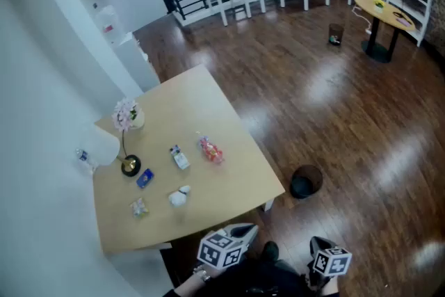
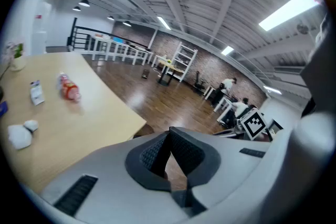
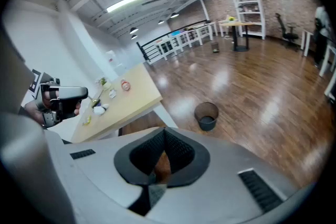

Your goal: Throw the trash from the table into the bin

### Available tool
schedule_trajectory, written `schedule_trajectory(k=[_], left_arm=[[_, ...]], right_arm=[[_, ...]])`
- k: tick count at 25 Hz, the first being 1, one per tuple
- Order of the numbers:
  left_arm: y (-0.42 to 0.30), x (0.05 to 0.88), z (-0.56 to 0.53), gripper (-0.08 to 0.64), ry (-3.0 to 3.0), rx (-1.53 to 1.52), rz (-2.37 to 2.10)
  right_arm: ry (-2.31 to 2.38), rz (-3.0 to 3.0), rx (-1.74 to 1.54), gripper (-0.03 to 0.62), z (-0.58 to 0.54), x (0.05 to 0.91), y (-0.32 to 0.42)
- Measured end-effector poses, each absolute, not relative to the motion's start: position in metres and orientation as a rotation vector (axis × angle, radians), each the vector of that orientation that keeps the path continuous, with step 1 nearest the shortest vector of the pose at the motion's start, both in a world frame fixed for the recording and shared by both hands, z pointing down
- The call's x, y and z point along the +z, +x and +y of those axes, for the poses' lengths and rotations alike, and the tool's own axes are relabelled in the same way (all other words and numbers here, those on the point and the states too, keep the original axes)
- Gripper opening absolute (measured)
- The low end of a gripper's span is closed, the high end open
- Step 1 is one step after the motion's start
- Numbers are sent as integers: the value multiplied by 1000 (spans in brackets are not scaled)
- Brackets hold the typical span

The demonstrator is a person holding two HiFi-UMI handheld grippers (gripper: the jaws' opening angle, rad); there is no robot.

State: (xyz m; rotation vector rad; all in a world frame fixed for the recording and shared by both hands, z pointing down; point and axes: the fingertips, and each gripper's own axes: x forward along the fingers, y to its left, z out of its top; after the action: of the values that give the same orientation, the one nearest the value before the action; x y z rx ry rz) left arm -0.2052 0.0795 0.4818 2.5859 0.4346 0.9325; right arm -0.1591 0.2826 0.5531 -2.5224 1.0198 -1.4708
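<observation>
Five bits of trash lie on the tabletop [image 1: 208, 101]: a red packet [image 1: 210, 150], a white carton [image 1: 179, 158], a blue packet [image 1: 144, 179], a crumpled white wad [image 1: 179, 197] and a small wrapper [image 1: 139, 207]. One bin [image 1: 306, 181] stands on open floor just off the tabletop's near right corner. One flower vase [image 1: 128, 115] stands behind the trash. My left hand-held gripper [image 2: 169, 136] and right hand-held gripper [image 3: 164, 136] are both closed on nothing.
</observation>
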Motion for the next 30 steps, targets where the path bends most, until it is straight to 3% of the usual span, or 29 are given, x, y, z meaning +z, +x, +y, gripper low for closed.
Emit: schedule_trajectory(k=[11, 21, 29, 30], left_arm=[[-325, 492, -157, 0, 2511, 814, -186], [-352, 519, -255, 0, 2458, 777, -216], [-353, 536, -284, 0, 2453, 848, -52], [-353, 538, -287, 0, 2450, 854, -39]], right_arm=[[-2372, 1738, -1349, 5, 13, 520, -193], [-2347, 2075, -1322, 9, -137, 537, -223], [-2456, 2319, -1267, 410, -252, 575, -239], [-2488, 2335, -1266, 426, -265, 582, -239]])
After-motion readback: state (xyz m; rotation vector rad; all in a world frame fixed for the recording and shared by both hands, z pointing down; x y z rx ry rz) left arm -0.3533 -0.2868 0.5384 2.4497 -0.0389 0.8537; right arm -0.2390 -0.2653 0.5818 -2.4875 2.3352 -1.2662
